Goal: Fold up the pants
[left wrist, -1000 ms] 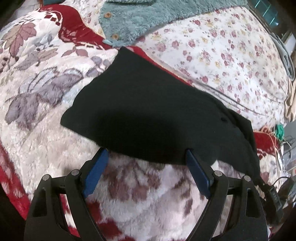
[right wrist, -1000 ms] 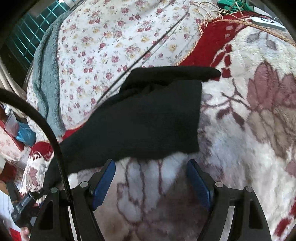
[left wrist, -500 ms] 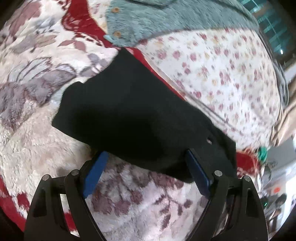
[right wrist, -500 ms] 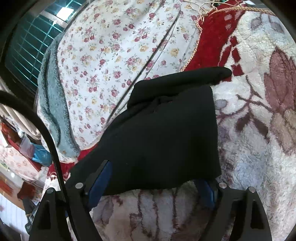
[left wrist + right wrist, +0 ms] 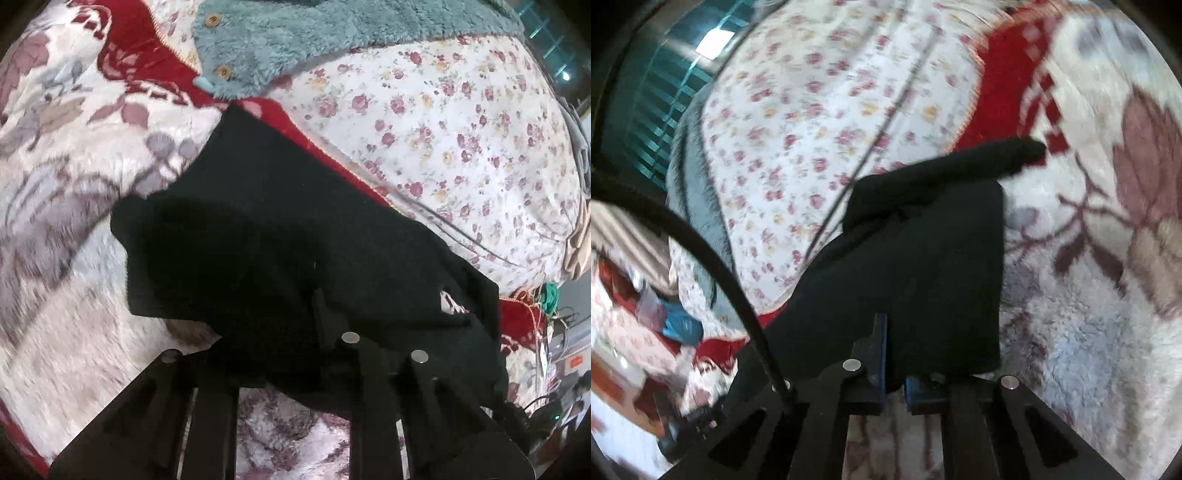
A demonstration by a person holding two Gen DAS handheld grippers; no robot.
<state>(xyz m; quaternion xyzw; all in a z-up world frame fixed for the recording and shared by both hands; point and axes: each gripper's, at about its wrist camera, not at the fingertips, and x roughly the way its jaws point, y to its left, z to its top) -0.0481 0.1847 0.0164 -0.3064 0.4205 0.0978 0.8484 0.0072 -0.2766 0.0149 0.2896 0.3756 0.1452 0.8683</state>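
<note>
Plush red-and-cream floral blanket [image 5: 74, 229] under everything, rose-print sheet [image 5: 461, 122] beyond. Black pants [image 5: 295, 229] lie folded just ahead of my jaws, near edge draped over them. Left gripper [image 5: 291, 354] clenched on that hem, fingers buried in cloth. Right gripper [image 5: 895, 373] pinching the near hem too. Bare blanket right of the right jaws.

both fisheye views look forward and down along their hand-held gripper fingers, close over the bed; each faces the black pants [image 5: 295, 229] [image 5: 916, 266] from opposite ends; both share the floral quilt [image 5: 461, 122] [image 5: 831, 122].
</note>
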